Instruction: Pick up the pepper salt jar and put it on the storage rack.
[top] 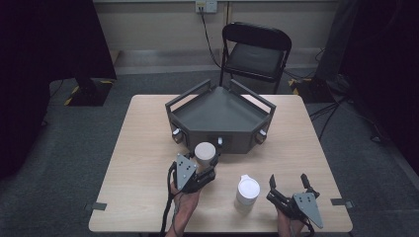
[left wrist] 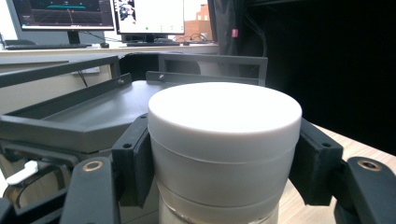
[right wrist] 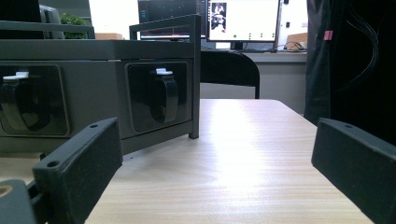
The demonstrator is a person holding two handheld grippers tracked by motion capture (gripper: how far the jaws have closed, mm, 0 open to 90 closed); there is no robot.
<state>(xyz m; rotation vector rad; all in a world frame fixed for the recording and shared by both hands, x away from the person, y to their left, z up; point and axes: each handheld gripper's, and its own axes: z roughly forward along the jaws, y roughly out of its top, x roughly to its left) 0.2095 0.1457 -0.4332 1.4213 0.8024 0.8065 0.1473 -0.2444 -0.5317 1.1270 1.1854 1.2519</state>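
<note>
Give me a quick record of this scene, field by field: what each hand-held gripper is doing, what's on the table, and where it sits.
left hand-held gripper: shut on the white lidded jar, just in front of the grey tray
right hand-held gripper: open, holding nothing, near the table's front right edge
second white jar: standing on the table between the two hand-held grippers, untouched
grey tray: angular, railed, at the table's middle back, nothing on its deck
table: light wood
</note>
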